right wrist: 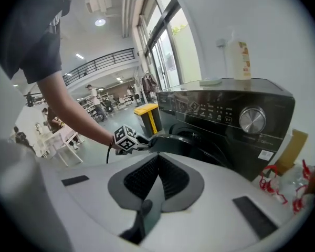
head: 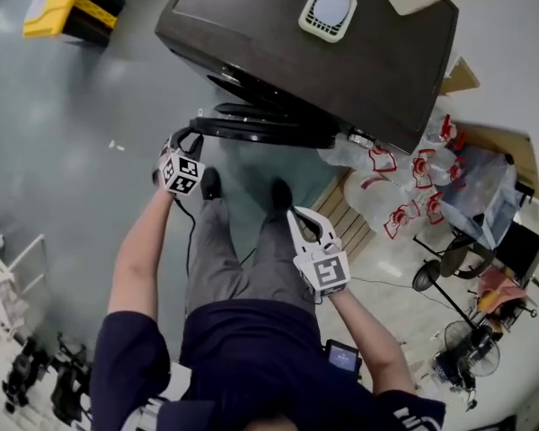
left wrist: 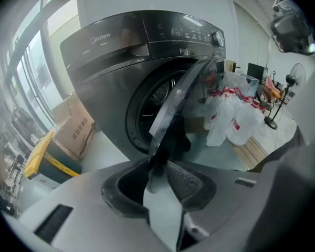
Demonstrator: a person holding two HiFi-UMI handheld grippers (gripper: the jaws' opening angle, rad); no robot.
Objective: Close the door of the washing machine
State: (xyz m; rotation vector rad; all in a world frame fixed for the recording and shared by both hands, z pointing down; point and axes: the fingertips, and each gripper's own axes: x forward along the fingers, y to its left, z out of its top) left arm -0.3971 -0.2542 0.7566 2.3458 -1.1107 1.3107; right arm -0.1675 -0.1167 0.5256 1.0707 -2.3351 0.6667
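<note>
A dark front-loading washing machine (head: 341,61) stands ahead of me with its round door (head: 260,126) swung out to the left. My left gripper (head: 187,142) is at the door's free edge. In the left gripper view the door's rim (left wrist: 184,93) runs down between the jaws, and that gripper (left wrist: 158,167) is shut on it. The drum opening (left wrist: 157,96) shows behind the door. My right gripper (head: 298,218) hangs in the air in front of the machine, apart from it. Its pads meet in the right gripper view (right wrist: 157,159), with nothing between them.
Clear plastic bags with red print (head: 404,187) lie on a wooden pallet (head: 350,214) right of the machine. A white device (head: 328,10) and a bottle (right wrist: 240,59) sit on top. A yellow bin (head: 58,3) and cardboard boxes (left wrist: 73,130) stand to the left.
</note>
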